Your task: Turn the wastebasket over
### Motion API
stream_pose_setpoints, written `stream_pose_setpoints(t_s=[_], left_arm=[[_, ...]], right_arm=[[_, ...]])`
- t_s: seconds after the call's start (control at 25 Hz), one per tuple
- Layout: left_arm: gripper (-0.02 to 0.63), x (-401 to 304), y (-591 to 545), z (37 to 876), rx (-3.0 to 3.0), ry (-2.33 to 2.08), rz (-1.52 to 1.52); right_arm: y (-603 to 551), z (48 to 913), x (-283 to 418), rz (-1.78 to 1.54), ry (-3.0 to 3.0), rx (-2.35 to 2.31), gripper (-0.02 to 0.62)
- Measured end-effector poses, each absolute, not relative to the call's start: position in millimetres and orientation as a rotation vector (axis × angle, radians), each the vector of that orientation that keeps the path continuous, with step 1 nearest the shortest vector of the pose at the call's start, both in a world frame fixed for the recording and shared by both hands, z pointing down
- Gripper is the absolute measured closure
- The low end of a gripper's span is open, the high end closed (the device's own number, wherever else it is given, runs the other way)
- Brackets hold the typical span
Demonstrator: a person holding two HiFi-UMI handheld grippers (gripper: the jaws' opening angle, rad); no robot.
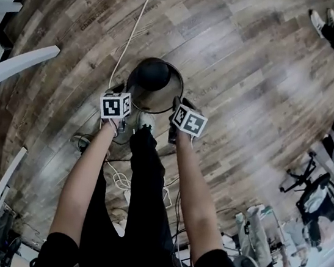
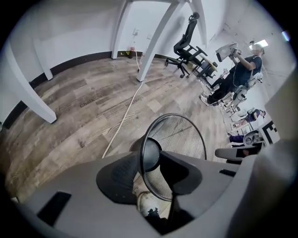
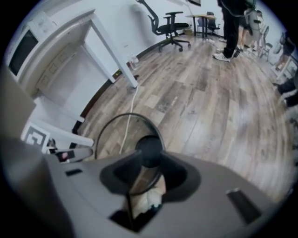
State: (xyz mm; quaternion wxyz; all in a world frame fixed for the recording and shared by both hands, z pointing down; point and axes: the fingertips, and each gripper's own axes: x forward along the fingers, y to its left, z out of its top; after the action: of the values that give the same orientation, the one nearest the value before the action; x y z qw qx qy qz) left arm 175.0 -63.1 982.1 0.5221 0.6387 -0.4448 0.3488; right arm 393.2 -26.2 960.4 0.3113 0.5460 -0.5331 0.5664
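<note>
Mesh wastebasket (image 1: 157, 96) stood rim-up on the floor (image 1: 254, 80) at my feet.
My left hand-held gripper (image 2: 153, 169) and right hand-held gripper (image 3: 150, 174) were released, jaws straddling opposite rim sides without pressing; placed, I judged, for a balanced flip.

The basket (image 1: 160, 95) is fine black wire mesh, see-through, with a thin, smooth metal rim and a solid, matt dark base. The floor (image 1: 245, 60) is wood-look plank, grainy and streaked grey-brown, matt with a faint sheen where the light falls. A smooth white cable (image 1: 136, 27) lies on it. The left claw (image 2: 151, 161) and right claw (image 3: 149, 165) have matt grey plastic bodies. Their pads (image 2: 116, 174) are darker and look finely textured. The desk leg (image 2: 28, 90) is smooth, white and painted-looking.
</note>
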Motion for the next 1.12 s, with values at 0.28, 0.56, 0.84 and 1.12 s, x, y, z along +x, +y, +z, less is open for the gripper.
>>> stream_pose_setpoints(t_s=[0.28, 0.56, 0.84, 1.12], left_arm=[[0.563, 156.8, -50.1, 886.3, 1.534, -1.173, 0.887], [0.574, 149.0, -43.4, 746.2, 1.706, -1.28, 0.82], [0.574, 153.4, -44.1, 591.7, 1.831, -1.365, 0.658], [0.574, 159.9, -70.2, 430.6, 2.126, -1.456, 0.45]], right_arm=[[-22.6, 865.5, 380.5, 1.489, -1.511, 1.455, 0.533], [-24.2, 770.0, 369.1, 1.547, -1.636, 1.443, 0.56], [-33.4, 657.2, 368.6, 1.411, -1.753, 1.461, 0.563], [-48.3, 515.7, 344.4, 1.278, -1.956, 1.568, 0.563]])
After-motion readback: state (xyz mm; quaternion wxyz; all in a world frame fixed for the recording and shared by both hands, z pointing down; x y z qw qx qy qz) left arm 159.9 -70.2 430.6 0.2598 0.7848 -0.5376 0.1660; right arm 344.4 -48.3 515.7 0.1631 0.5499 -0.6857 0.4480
